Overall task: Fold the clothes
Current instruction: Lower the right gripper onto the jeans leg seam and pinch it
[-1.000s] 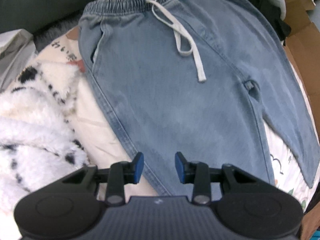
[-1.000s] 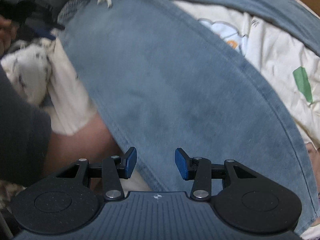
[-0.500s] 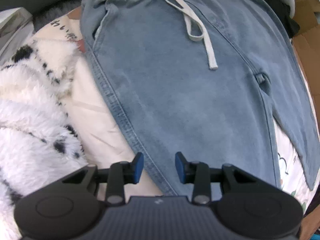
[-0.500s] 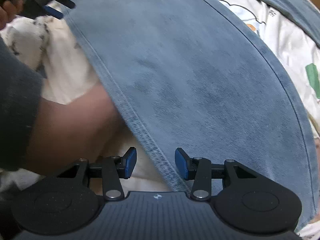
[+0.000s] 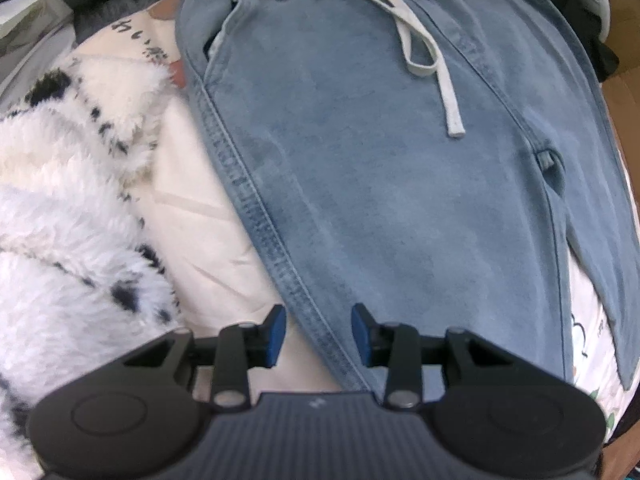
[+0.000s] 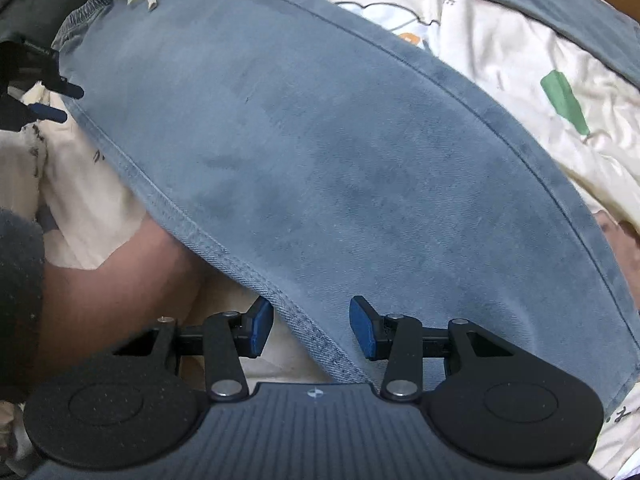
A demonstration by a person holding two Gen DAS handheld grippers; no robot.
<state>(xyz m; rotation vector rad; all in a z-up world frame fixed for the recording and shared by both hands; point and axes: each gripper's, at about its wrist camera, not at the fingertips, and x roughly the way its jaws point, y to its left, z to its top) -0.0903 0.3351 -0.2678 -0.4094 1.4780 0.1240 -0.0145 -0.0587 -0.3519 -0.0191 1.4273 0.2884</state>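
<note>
Denim pants (image 5: 380, 200) flat on bedsheet (image 5: 208, 232); L gripper (image 5: 319, 334) & R gripper (image 6: 311, 330) both agape, straddling side seam, gripping nothing

**Both tongs spread**

The left tongs (image 5: 319, 334) show their blue pads parted at the bottom centre of their view. The right tongs (image 6: 311, 330) gape likewise, gripping nothing. A bare forearm (image 6: 108, 292) with dark sleeve (image 6: 18, 276) fills the lower left of the right view.
</note>
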